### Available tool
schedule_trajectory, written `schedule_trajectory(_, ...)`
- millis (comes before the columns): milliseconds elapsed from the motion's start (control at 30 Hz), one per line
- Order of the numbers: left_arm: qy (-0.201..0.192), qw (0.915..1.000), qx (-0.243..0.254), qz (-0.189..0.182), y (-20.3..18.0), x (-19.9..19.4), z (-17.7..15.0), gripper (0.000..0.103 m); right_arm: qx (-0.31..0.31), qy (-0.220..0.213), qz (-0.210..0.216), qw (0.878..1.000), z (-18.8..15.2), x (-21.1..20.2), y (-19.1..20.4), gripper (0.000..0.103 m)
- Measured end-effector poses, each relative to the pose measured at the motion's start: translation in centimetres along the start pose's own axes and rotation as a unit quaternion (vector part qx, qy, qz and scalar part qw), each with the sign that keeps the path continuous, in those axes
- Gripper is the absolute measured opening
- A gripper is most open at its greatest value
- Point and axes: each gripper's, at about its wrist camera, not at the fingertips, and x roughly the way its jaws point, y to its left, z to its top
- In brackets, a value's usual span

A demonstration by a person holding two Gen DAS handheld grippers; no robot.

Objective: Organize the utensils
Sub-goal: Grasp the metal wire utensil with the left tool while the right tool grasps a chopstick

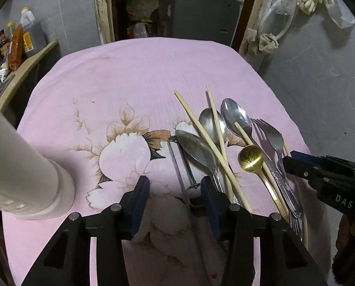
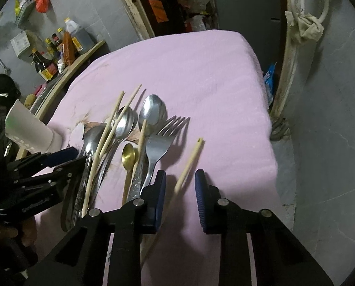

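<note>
A heap of utensils lies on the pink flowered cloth (image 1: 153,71): steel spoons (image 1: 237,116), a fork (image 1: 272,138), a small gold spoon (image 1: 250,157), several wooden chopsticks (image 1: 196,124) and a metal peeler (image 1: 177,164). My left gripper (image 1: 175,205) is open, and the peeler's handle lies between its blue pads without touching them. In the right wrist view one chopstick (image 2: 189,164) lies apart from the heap, right of the fork (image 2: 158,143). It runs between the pads of my right gripper (image 2: 181,197), which stands open around it. The two grippers flank the heap.
A white cylindrical holder (image 1: 22,166) stands on the cloth left of the heap. A shelf with sauce bottles (image 2: 53,54) runs along the left wall. The table drops off at its right edge (image 2: 270,143) beside a grey wall. A doorway with clutter lies behind.
</note>
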Motion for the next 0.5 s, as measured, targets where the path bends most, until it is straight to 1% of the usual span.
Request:
schedule_trajectory(167, 0.010, 1.0000, -0.001, 0.000, -0.1, 0.5, 0.7, 0.043, 0.012, 0.010, 0.013, 1.000, 0.5, 0.2, -0.3, 0.022)
schedule_trajectory(300, 0.029, 0.9996, 0.000, 0.004, -0.2, 0.9, 1.4, 0.042, 0.019, 0.028, 0.010, 0.999, 1.1, 0.7, -0.4, 0.022)
schedule_trajectory(333, 0.035, 0.9993, 0.003, 0.009, -0.3, 1.0, 1.6, 0.039, 0.021, 0.033, 0.006, 0.999, 1.2, 0.8, -0.2, 0.022)
schedule_trajectory(367, 0.037, 0.9993, 0.004, 0.008, -0.4, 1.0, 1.7, 0.032, 0.021, 0.038, 0.002, 0.999, 1.3, 0.8, 0.0, 0.022)
schedule_trajectory(433, 0.044, 0.9990, -0.003, -0.006, -0.5, 0.9, 1.8, 0.021, 0.023, 0.046, -0.006, 0.999, 1.4, 0.9, 0.2, 0.022)
schedule_trajectory(467, 0.049, 0.9987, -0.008, -0.008, -0.5, 0.9, 1.9, 0.021, 0.026, 0.050, -0.009, 0.998, 1.5, 1.0, 0.4, 0.022)
schedule_trajectory(500, 0.051, 0.9986, -0.010, -0.008, -0.5, 0.9, 1.9, 0.021, 0.028, 0.053, -0.011, 0.998, 1.6, 1.0, 0.4, 0.017)
